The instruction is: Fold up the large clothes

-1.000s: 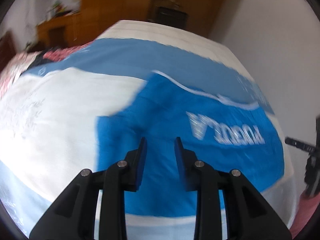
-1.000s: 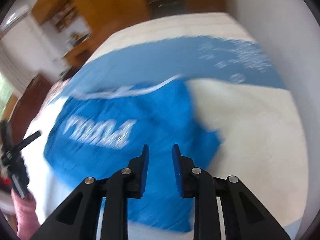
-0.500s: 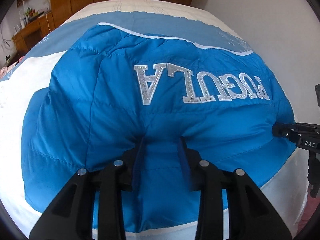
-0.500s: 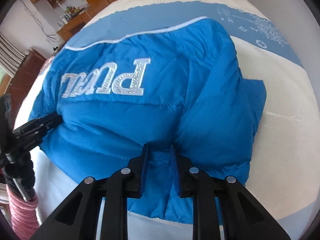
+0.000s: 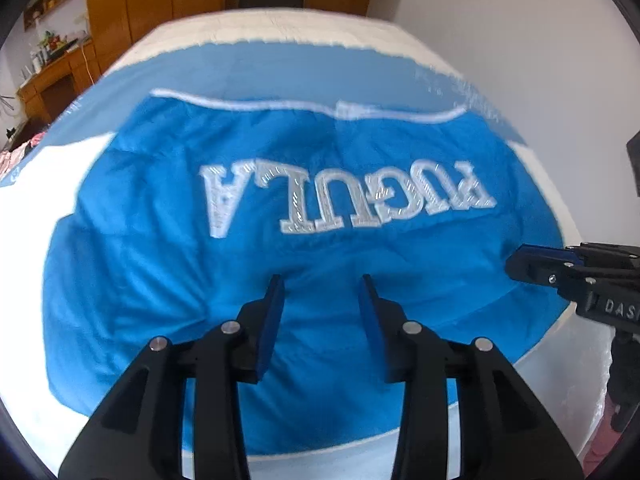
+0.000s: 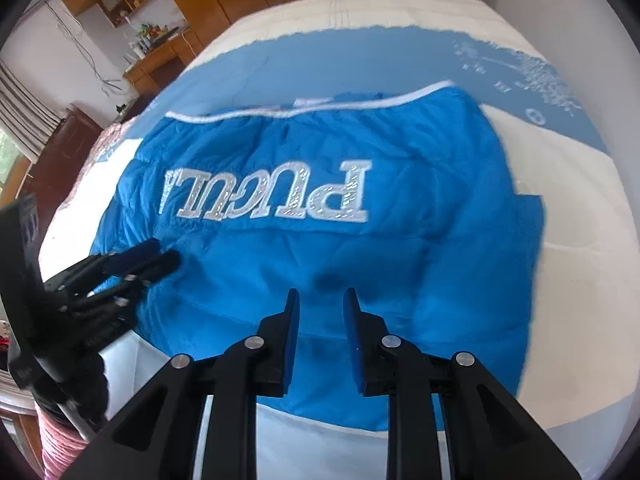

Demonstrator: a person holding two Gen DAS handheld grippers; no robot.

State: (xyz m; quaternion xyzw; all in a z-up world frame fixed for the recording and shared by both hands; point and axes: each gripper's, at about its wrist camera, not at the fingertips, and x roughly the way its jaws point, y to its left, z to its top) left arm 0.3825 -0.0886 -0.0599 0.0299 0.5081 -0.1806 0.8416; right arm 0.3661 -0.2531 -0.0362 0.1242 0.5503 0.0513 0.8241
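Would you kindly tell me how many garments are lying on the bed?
1: a bright blue padded jacket with silver lettering, spread across the bed's middle; others may lie outside view.

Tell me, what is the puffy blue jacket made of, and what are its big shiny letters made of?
The blue jacket looks like thin, smooth synthetic cloth, perhaps nylon, over soft padding: it has a slight sheen, stitched quilt lines and puffed wrinkles. The letters look like white fabric patches sewn on and covered with tiny glittery studs or sequins, since they sparkle in spots. The blur keeps me from being sure which.

The jacket (image 5: 304, 240) lies flat on the bed (image 5: 280, 36); both tools hover over its near edge, cupboards (image 5: 132, 8) probably beyond the far end.
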